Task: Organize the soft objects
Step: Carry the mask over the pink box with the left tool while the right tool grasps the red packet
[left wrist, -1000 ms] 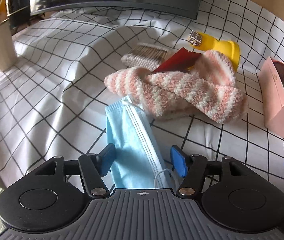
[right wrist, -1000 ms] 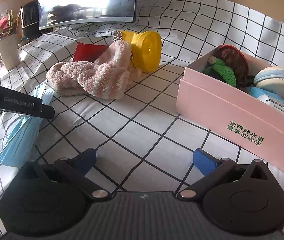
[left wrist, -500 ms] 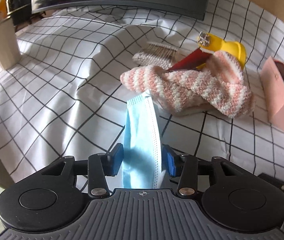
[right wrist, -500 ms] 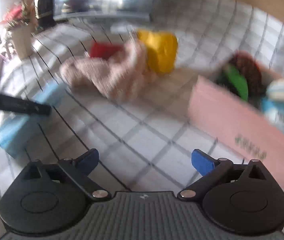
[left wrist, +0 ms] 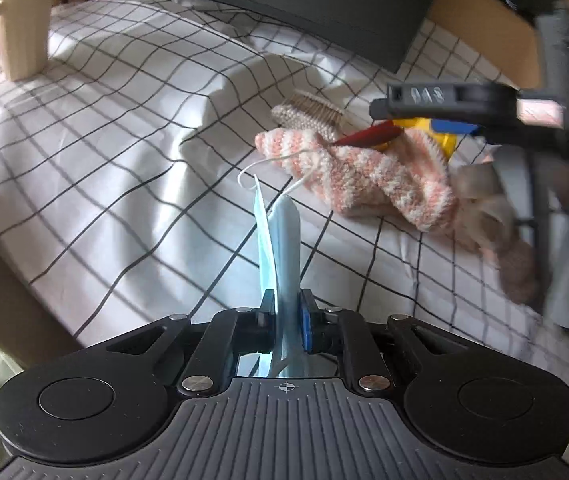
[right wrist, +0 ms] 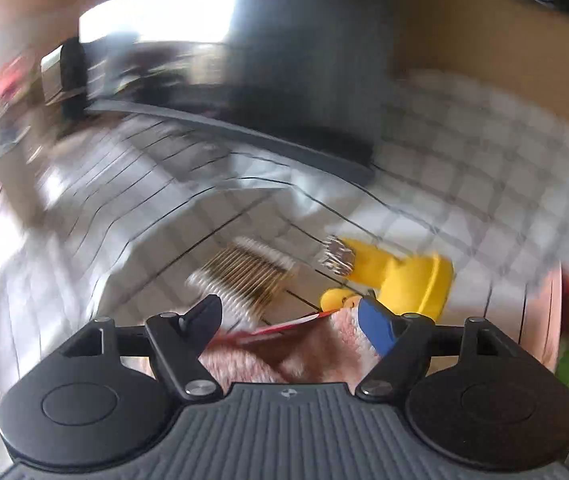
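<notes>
Mask: your left gripper (left wrist: 285, 312) pinches the blue mask (left wrist: 278, 248) edge-on between closed pads, so it stands folded above the checked cloth (left wrist: 96, 152), one ear loop (left wrist: 272, 168) curling free toward the sock.
Sock: the pink striped sock (left wrist: 364, 176) lies bunched on the cloth beyond the mask, a red card (left wrist: 368, 134) and a yellow toy (right wrist: 400, 276) just behind it.
Right gripper: your right gripper (right wrist: 290, 314) hangs over the sock with jaws spread wide, nothing between them; the view is badly blurred, so contact cannot be told.
Purpose, as judged: one soft thing is secured, the open jaws are lined up for the next.
Swabs: a bundle of swabs (right wrist: 244, 272) sits past the sock, untouched.
</notes>
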Action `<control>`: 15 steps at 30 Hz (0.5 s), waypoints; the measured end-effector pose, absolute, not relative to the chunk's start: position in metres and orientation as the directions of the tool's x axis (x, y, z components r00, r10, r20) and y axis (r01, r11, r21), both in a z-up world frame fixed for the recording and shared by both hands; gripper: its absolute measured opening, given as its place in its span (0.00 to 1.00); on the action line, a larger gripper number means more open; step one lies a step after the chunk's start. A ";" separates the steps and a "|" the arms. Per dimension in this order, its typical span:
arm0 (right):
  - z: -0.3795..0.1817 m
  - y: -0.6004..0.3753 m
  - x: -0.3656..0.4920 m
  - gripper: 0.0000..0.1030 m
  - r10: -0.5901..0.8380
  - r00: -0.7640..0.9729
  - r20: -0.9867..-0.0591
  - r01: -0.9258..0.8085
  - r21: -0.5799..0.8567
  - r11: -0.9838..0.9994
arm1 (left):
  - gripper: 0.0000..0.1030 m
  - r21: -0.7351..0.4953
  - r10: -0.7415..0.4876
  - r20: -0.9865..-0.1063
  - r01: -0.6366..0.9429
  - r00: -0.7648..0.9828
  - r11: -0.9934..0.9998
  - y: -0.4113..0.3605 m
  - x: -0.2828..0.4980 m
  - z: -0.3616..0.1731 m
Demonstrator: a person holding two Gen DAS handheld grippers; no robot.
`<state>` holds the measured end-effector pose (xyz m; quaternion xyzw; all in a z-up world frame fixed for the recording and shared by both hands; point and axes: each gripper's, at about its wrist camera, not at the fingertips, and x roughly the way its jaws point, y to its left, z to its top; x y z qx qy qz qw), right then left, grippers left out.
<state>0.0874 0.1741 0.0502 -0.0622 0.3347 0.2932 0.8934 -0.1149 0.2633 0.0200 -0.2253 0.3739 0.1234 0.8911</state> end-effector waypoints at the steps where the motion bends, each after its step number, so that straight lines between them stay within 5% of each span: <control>1: 0.047 0.179 0.092 0.74 0.456 0.609 -0.649 -0.524 0.103 0.846 | 0.14 -0.329 0.044 -0.716 -0.393 0.697 0.859 0.266 -0.120 0.021; 4: 0.030 0.196 0.097 0.68 0.380 0.609 -0.696 -0.475 0.063 0.878 | 0.14 -0.388 0.022 -0.702 -0.407 0.712 0.827 0.276 -0.131 0.024; 6: 0.023 0.199 0.093 0.33 0.373 0.574 -0.729 -0.494 0.055 0.868 | 0.14 -0.406 0.017 -0.692 -0.408 0.721 0.818 0.281 -0.136 0.026; 8: 0.024 0.191 0.086 0.16 0.419 0.533 -0.735 -0.526 0.100 0.844 | 0.14 -0.416 0.012 -0.683 -0.402 0.730 0.816 0.284 -0.139 0.030; 15: 0.077 0.128 0.046 0.03 0.500 0.554 -0.665 -0.588 0.112 0.801 | 0.14 -0.462 -0.093 -0.645 -0.290 0.758 0.838 0.282 -0.134 0.046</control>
